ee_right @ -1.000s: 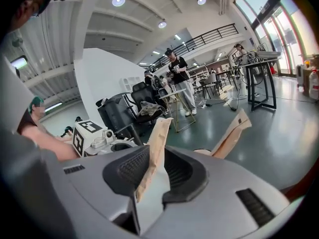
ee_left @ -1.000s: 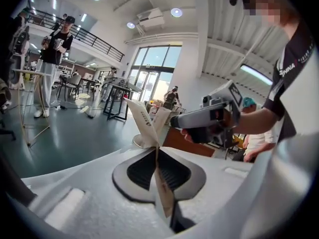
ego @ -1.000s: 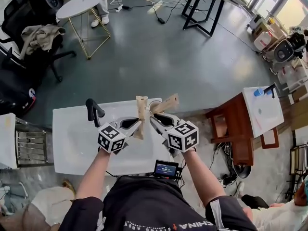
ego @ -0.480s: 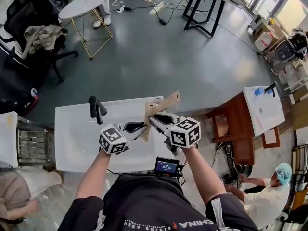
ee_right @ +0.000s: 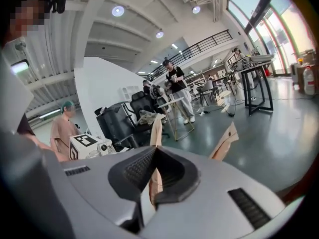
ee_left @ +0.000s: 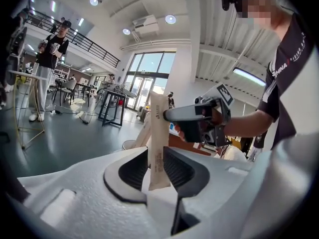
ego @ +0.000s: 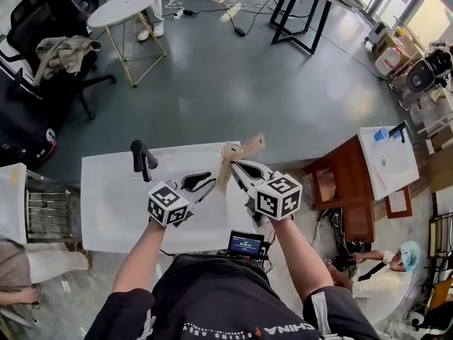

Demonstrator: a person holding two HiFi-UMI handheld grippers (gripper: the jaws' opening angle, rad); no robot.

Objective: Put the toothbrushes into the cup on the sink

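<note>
A toothbrush in a brown paper packet [ego: 225,167] stands upright over the white sink top [ego: 106,190]. My right gripper [ego: 237,168] has just been closing and is now shut on the packet [ee_right: 156,133], pinched between its pads. My left gripper [ego: 197,184] has just been opening. The packet's lower end [ee_left: 158,148] stands between its jaws with a gap on each side. A second packeted toothbrush [ego: 248,147] leans out of the white cup [ee_left: 129,144], which in the head view is mostly hidden behind my right gripper.
A black tap [ego: 141,160] rises at the sink's back left. A small display [ego: 245,245] sits at the front edge. A wooden stand [ego: 340,183] with a white board [ego: 386,158] is on the right, a metal rack [ego: 46,214] on the left.
The packet passed from my left gripper to my right. The right jaws shut on it and lifted slightly, and the left jaws spread apart.
</note>
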